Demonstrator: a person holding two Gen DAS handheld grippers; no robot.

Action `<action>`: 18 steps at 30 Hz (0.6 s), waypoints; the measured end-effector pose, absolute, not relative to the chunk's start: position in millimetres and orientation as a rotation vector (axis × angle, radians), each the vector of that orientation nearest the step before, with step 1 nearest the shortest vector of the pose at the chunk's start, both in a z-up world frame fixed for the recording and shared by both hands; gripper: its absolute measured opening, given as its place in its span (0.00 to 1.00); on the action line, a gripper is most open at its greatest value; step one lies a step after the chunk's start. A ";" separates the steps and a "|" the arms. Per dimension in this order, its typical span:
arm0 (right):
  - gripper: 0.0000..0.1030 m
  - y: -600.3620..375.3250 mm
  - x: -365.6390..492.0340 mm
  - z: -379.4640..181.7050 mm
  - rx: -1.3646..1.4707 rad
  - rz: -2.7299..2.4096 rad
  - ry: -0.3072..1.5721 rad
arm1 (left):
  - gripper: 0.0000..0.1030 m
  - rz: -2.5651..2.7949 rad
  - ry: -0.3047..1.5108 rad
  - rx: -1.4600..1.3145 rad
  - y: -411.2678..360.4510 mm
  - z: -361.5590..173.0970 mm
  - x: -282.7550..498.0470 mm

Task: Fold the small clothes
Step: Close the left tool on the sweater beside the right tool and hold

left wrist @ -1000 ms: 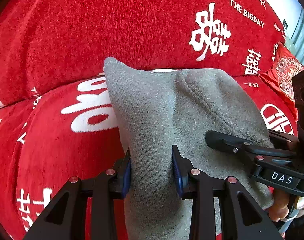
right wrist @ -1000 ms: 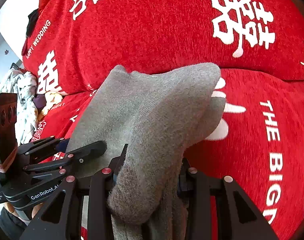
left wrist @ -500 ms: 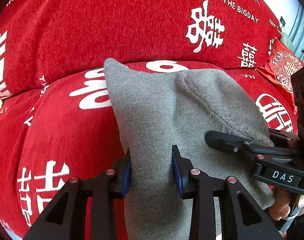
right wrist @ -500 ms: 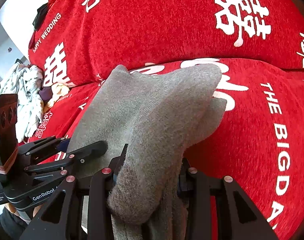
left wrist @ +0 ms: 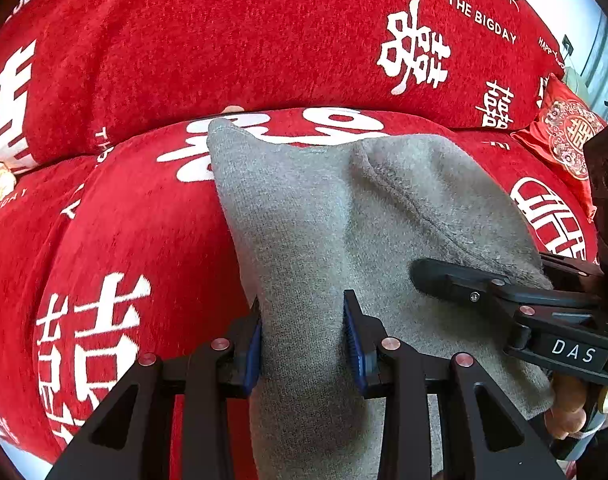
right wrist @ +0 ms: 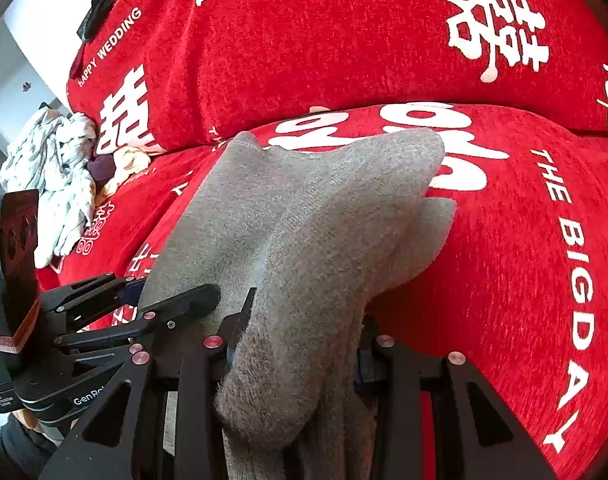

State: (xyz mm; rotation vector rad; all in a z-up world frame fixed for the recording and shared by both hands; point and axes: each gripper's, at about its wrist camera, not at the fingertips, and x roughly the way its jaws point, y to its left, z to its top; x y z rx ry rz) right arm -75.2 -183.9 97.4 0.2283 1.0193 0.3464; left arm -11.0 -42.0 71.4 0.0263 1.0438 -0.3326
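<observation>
The grey knitted sock (left wrist: 323, 216), soft and fuzzy with a stitched seam near one end, hangs between us above the red plush sofa seat (left wrist: 136, 240) printed with white characters, not yet laid down. Its long axis runs across from one pair of tongs to the other. Our left tongs (left wrist: 302, 336) are clenched on the smoother end, blue pads pressing the cloth from both sides; our right tongs (right wrist: 304, 328) are clenched on the fluffier end, which bunches over them and hides most of their jaws. The two pairs sit just beside each other, so neither hand is clearly nearer. The free part points away from us toward the sofa's back cushion (right wrist: 304, 40). At the seat's left edge lies a heap of pale crumpled clothes (right wrist: 52, 184), probably waiting their turn.
</observation>
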 end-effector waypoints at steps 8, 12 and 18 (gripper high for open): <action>0.38 -173.9 -91.6 96.5 0.220 0.353 1.015 | 0.35 -0.331 1.043 0.027 -34.3 69.8 -26.9; 0.38 -171.6 -97.2 92.0 0.222 0.354 1.020 | 0.35 -0.329 1.049 0.024 -32.4 65.1 -31.5; 0.38 -171.6 -100.8 86.7 0.223 0.359 1.021 | 0.35 -0.326 1.050 0.025 -30.7 58.4 -37.4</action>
